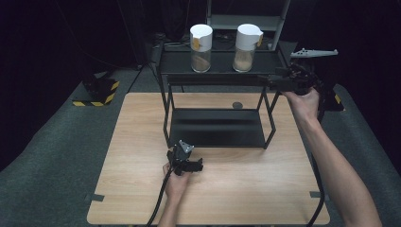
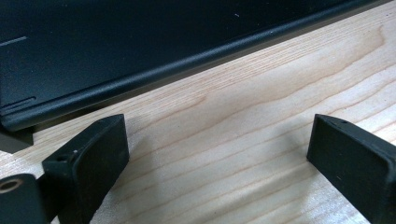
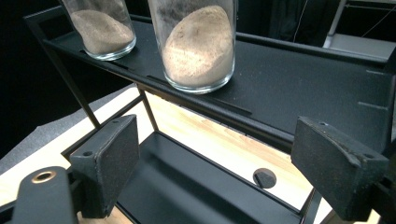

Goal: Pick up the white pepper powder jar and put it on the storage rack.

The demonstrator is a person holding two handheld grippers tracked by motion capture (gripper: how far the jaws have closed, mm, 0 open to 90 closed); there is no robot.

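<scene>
Tongs on the right (image 3: 215, 163) are held wide open and empty at the shelf's (image 3: 299, 84) right end, lined up with the nearer jar (image 3: 196, 42) just ahead. Left tongs (image 2: 215, 154) are rested open and empty on the table (image 2: 243, 112), kept clear.

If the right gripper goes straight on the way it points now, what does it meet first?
Probably the nearer jar of sand on the rack's upper shelf; the open right gripper points toward it, though depth is uncertain.
</scene>
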